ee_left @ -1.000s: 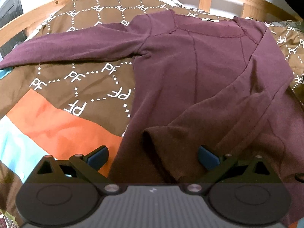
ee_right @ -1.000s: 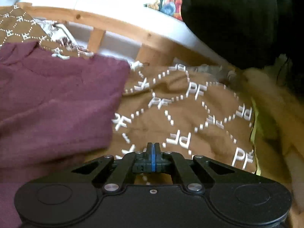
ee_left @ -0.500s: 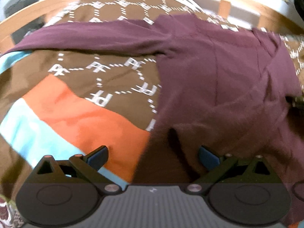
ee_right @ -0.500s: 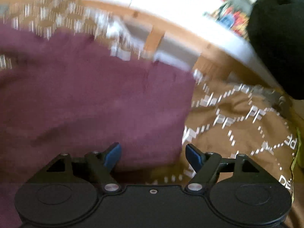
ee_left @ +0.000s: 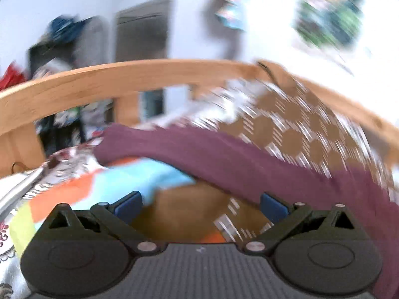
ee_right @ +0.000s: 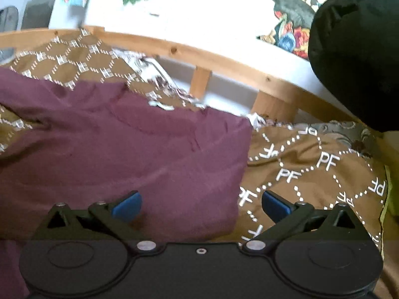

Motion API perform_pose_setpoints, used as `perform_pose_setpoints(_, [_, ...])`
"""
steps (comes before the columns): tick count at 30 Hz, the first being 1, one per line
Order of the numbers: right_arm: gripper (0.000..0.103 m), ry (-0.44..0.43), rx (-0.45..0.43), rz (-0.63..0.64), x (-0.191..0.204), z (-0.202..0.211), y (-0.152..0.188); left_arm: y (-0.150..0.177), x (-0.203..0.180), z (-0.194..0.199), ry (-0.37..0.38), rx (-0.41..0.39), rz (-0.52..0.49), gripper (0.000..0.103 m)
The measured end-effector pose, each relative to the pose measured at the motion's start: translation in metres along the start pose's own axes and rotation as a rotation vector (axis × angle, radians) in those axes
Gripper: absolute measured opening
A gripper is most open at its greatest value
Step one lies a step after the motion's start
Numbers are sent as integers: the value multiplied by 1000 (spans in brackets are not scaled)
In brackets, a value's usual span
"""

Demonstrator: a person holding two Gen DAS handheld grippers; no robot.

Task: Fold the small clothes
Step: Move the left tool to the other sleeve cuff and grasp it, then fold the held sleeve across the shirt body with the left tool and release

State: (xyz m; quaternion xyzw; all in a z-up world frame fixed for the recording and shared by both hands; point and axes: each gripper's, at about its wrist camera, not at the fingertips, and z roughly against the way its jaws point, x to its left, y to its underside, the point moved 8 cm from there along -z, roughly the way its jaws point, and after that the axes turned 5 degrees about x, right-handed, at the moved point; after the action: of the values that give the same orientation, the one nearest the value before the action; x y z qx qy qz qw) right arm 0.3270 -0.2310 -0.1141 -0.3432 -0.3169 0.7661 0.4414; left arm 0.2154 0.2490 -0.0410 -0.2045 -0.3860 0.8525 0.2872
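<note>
**A:** Start with the left wrist view. What's there?

**B:** It's badly blurred. One sleeve (ee_left: 224, 157) of the maroon long-sleeved top stretches flat across the patterned bedspread (ee_left: 294, 134) toward the wooden bed rail (ee_left: 124, 74) at the far edge of the bed. That sleeve isn't folded in yet.

**A:** And the left gripper (ee_left: 199, 205)?

**B:** Jaws spread wide, nothing between them but bedspread. The sleeve passes just beyond the right-hand pad (ee_left: 273, 205); I can't tell whether it brushes it. It has hold of nothing.

**A:** Now the right wrist view.

**B:** The body of the maroon top (ee_right: 124, 149) lies on the brown "PF" bedspread (ee_right: 311, 169), reaching up toward the wooden rail (ee_right: 224, 59). Its right-hand side ends in a straight, clean edge, which I'd read as a fold already made on that side.

**A:** The right gripper (ee_right: 200, 205)?

**B:** Its jaws have just been opening and now stand fully apart. The cloth's lower corner lies beneath the gap, but neither pad presses on it, so it looks let go.

**A:** So how far along?

**B:** Early to middle, I'd judge: one side tucked, the far sleeve still to bring over, then the lengthwise folds. A dark bulky shape (ee_right: 356, 49) sits beyond the bed's right corner, out of the way.
</note>
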Motion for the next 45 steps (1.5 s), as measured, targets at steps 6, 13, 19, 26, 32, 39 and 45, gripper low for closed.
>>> perform_pose_setpoints(6, [102,-58,3,1,18,6,-6,-24,9,-36,121,67,142,95])
perform_pose_setpoints(13, [102,-74,-14,18,25,18,-11,-39,40,-59,9,21,355,54])
perform_pose_setpoints(19, [102,-76,-3,66,23,30,4,-49,39,-51,-50,-111,296,4])
perform_pose_setpoints(26, [102,-66,1,54,14,43,13,-72,-24,-17,110,-302,83,4])
perform_pose_setpoints(32, [102,-41,-20,43,3,47,8,-88,-122,27,364,-394,-99,3])
perform_pose_setpoints(39, [102,10,-42,9,-15,55,2,-43,-240,74,701,-317,-391,3])
perform_pose_setpoints(45, [102,68,-29,-8,-35,63,9,46,-299,102,887,-244,-672,3])
